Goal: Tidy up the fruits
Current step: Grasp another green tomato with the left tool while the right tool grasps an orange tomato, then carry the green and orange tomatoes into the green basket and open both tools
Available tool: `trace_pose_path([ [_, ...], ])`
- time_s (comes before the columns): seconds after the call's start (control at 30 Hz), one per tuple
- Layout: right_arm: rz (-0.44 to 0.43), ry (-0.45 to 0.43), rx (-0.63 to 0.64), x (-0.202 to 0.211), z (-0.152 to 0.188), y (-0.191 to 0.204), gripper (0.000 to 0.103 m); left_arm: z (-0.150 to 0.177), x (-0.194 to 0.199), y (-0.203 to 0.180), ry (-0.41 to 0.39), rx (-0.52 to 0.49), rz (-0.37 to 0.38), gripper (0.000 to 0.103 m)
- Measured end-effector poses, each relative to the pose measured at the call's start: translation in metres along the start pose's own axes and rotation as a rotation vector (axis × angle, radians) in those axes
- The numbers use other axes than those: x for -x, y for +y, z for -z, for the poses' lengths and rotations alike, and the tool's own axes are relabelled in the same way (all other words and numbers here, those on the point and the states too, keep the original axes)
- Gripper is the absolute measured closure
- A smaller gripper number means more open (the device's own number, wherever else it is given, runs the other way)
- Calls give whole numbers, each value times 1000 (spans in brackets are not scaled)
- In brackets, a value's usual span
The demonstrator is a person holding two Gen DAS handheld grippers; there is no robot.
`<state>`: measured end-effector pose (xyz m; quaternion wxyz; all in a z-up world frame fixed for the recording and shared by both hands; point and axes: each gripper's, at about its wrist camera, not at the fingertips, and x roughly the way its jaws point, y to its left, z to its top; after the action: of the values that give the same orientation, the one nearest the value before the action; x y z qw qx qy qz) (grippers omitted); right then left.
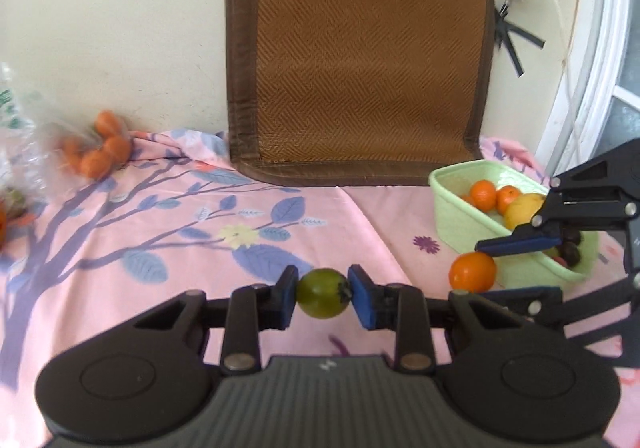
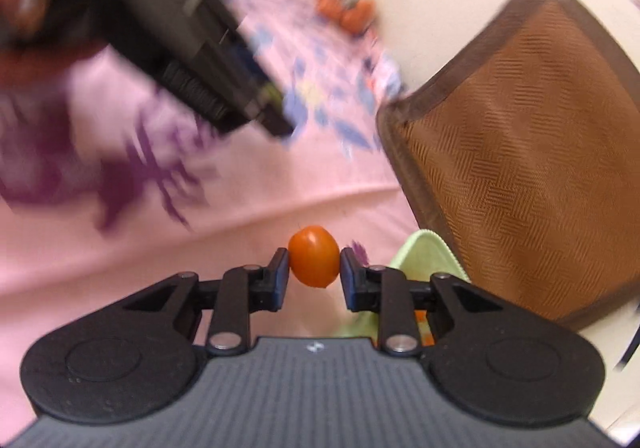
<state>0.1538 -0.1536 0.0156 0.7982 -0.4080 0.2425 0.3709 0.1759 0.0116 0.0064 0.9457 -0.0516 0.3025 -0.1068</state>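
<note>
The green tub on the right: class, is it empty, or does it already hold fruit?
Holding fruit. The green tub contains two oranges, a yellow fruit and dark fruits, seen from the left wrist.

Bagged oranges blurred; count perhaps five.

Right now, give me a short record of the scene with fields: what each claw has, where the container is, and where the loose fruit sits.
left claw: shut on a small round green fruit
right claw: shut on a small round orange fruit, beside the tub's near wall
container: pale green rectangular plastic tub, right side of the pink floral cloth, holding orange, yellow and dark fruit
loose fruit: pile of orange fruit in clear plastic bag, far left
backdrop: brown woven mat leaning on the wall
</note>
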Motion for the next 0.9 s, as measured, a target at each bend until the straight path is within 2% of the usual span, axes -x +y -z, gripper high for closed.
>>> trace_pose_path([
  [0.17,-41,-161,-295,40,28,21,73,24,38,-10,-3,9,35,75],
  [0.33,-37,-193,-467,57,53,45,73,51,66,-27,2,-36,42,75],
  [0.4,-22,-194,-502,58,57,52,73,60,70,-32,5,-62,27,75],
  [0.57,37,-212,-574,55,68,60,73,74,67,-33,20,-48,12,75],
  [0.7,55,-220,-676,56,80,59,73,77,70,-42,0,-94,-19,74],
  [0.9,70,-212,-673,55,84,63,73,76,65,-51,10,-130,-43,69],
])
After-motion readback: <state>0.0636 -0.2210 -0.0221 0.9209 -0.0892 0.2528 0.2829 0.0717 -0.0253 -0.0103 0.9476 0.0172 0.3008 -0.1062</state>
